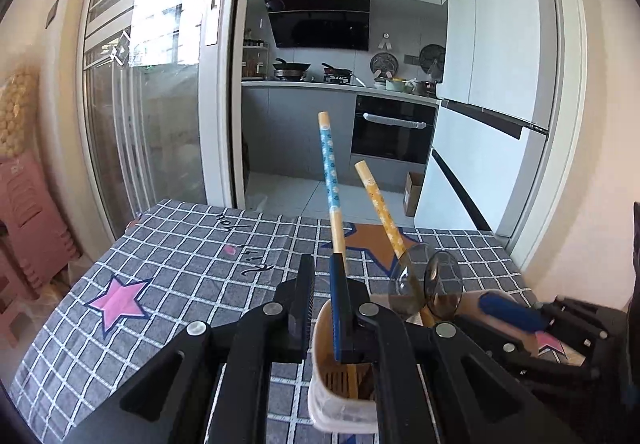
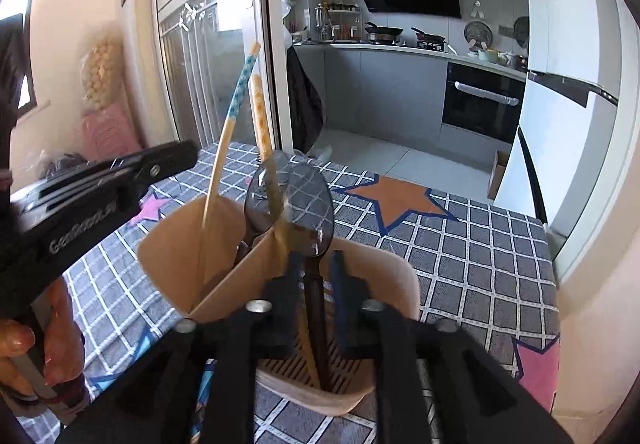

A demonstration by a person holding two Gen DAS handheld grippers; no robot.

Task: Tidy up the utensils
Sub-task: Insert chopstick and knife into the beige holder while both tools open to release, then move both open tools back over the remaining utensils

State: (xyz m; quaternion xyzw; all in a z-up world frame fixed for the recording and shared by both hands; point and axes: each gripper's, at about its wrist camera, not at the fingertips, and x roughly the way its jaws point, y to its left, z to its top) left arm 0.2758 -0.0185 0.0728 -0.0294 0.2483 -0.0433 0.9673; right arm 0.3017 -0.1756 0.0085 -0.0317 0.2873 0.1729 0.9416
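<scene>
A beige utensil holder (image 2: 168, 244) with a middle divider stands on the checked tablecloth (image 2: 480, 264). It holds a blue-patterned chopstick (image 2: 240, 92), a yellow-patterned chopstick (image 2: 260, 116) and two smoky clear spoons (image 2: 308, 204). My right gripper (image 2: 316, 264) is open above the holder's near compartment, with a spoon handle between its fingers. My left gripper (image 1: 322, 276) is open over the holder's rim (image 1: 320, 328); the blue chopstick (image 1: 330, 172) rises beside its right finger. The yellow chopstick (image 1: 380, 204) and the spoons (image 1: 428, 284) show to the right.
The tablecloth (image 1: 180, 264) has pink and orange stars. Behind the table an open sliding door leads to a kitchen with a fridge (image 1: 488, 104) at right. Pink stools (image 1: 28, 212) stand at left. The right gripper's body (image 1: 560, 324) is beside the holder.
</scene>
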